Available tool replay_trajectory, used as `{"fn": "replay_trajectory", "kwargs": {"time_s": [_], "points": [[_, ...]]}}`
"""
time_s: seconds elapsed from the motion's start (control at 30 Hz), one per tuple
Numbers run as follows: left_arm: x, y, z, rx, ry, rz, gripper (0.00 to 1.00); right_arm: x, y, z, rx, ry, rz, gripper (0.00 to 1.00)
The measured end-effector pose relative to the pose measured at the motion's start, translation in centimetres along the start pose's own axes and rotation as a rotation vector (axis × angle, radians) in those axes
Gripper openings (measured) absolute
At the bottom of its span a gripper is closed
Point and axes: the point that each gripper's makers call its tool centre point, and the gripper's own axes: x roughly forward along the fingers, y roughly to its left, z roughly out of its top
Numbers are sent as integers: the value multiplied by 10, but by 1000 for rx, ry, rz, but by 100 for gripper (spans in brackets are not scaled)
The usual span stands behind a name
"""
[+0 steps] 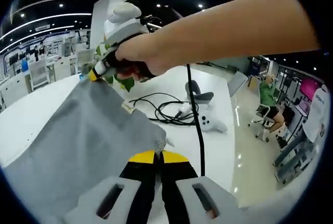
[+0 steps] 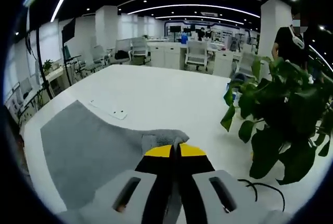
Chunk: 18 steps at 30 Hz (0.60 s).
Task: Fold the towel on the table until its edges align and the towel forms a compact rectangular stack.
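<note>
While the grey towel [image 1: 88, 130] lay partly on the white table [image 1: 36, 107], both grippers held it. In the left gripper view, the left gripper [image 1: 157, 156] had its two yellow-tipped jaws pressed together on a corner of the towel, near the bottom. The cloth rose from there, up and to the left, to the right gripper [image 1: 96, 73]. A hand [image 1: 138, 57] held that gripper, which pinched another corner of the towel. Past the towel, a black cable [image 1: 166, 109] lay in loops on the table, and a white controller [image 1: 210, 123] sat just beside it. Far off on the right, a person [image 1: 270, 101] sat on a chair.

In the right gripper view, the right gripper [image 2: 174, 151] had its jaws squeezed together on a bunched corner of the towel [image 2: 83, 151]. The rest of the cloth spread flat to the left on the table [image 2: 156, 96]. A green plant [image 2: 281, 114] stood on the right. Far back were desks and chairs [image 2: 195, 52].
</note>
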Motion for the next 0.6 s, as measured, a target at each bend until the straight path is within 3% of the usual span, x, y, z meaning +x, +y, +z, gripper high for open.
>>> {"fn": "replay_trajectory", "kwargs": {"time_s": [0.07, 0.33, 0.43, 0.6], "points": [[-6, 1, 10, 41, -36, 10, 2, -4, -1, 6, 10, -10, -5, 0], [-27, -10, 33, 49, -114, -12, 2, -23, 7, 38, 17, -55, -14, 0], [-39, -10, 48, 31, -162, -11, 2, -30, 7, 52, 28, -73, -19, 0], [-50, -7, 58, 11, -193, -3, 2, -42, 8, 68, 29, -89, -33, 0]]}}
